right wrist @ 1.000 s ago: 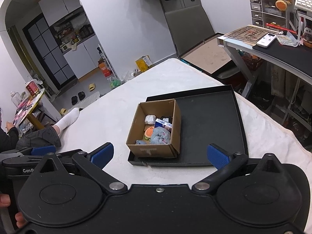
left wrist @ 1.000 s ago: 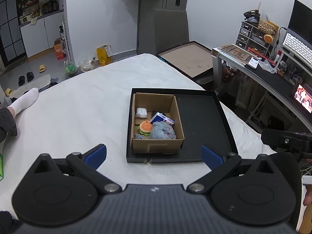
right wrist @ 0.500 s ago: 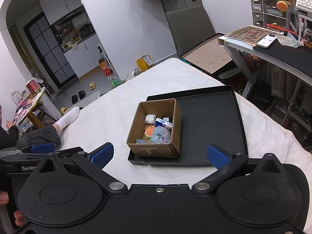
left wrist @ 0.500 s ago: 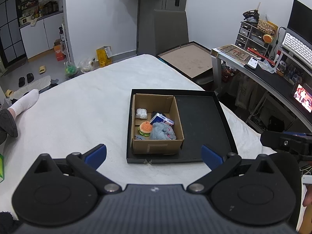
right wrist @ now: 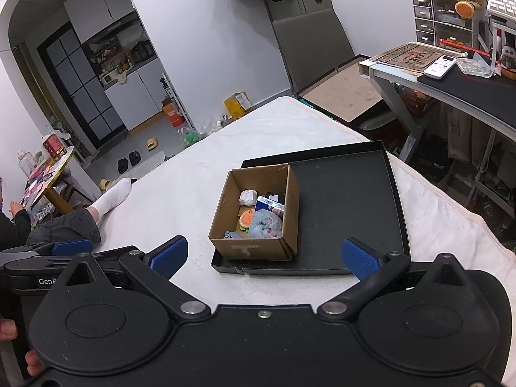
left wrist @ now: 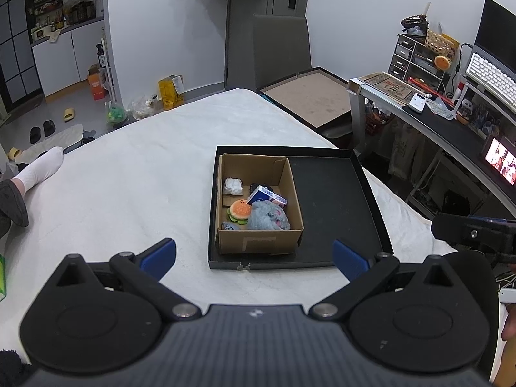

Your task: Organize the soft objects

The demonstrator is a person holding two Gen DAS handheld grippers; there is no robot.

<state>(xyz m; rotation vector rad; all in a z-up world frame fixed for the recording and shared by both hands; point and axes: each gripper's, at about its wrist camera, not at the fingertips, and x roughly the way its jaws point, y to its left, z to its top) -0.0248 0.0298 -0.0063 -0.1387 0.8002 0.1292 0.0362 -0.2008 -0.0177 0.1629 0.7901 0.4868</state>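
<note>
**One box, five or six soft bits, two idle grippers**

One cardboard box point(left wrist: 259, 204) sits in the left half of one black tray point(left wrist: 335, 200), its near wall touching the tray's near rim. Inside the box the count runs so: one burger plush point(left wrist: 239, 210) near the middle, one grey-blue fluffy wad point(left wrist: 269, 220) just to its right and touching it, one blue-and-white packet point(left wrist: 267, 197) tilted against the wad's far side, one white crumpled lump point(left wrist: 233, 186) in the far left corner, one small blue-grey scrap point(left wrist: 228, 225) at the near left corner. Something dark point(left wrist: 259, 187) lies behind the packet; what it is cannot be told. The right half of the tray holds nothing but its own dark floor.

The tray rests on one white bed point(left wrist: 129, 193), near the right edge. One socked foot point(left wrist: 40, 169) lies on the bed well to the left.

The left gripper point(left wrist: 254, 256) hangs above the bed short of the tray, fingers spread wide, nothing between them. The right gripper point(right wrist: 264, 254) does likewise, released and bare, the box showing between its two blue pads point(right wrist: 359, 258).

Beyond the bed: one desk point(right wrist: 451, 87) at right carrying one white remote point(right wrist: 440, 67), and one grey chair point(left wrist: 280, 48) by the far wall.
</note>
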